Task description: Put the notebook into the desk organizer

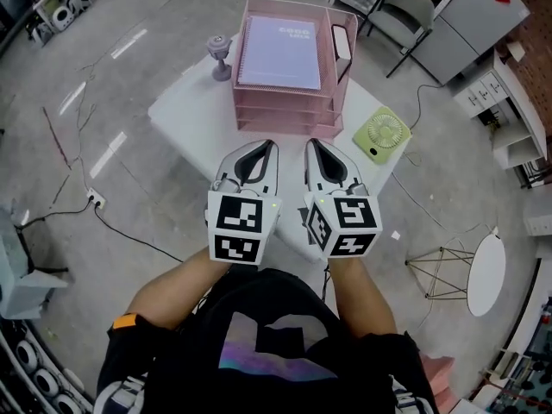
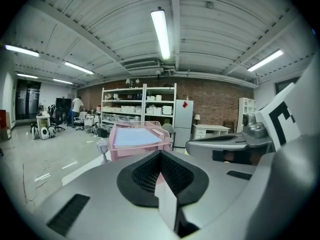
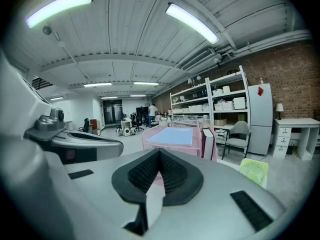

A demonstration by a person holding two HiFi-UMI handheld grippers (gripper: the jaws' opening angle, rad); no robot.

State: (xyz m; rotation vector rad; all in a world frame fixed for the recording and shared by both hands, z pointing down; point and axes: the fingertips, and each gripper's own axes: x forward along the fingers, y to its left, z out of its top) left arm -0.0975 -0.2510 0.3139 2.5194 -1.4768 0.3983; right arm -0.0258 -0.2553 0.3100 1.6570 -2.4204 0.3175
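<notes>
Head view: notebook lies in the top tray of the pink desk organizer; left gripper and right gripper hover nearby, jaws pressed together, empty.

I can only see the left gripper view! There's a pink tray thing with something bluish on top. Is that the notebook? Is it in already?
Observer: Yes. In the head view the notebook lies flat in the top tray of the pink desk organizer, with its spiral edge on the left.
Operator: Is the other grabber holding anything?
Observer: No. The right gripper view shows the right gripper shut, with nothing between its jaws.
Operator: Is anything on the table that I can't see?
Observer: Yes, a small green fan lies on the white table, to the right of the desk organizer.
</notes>
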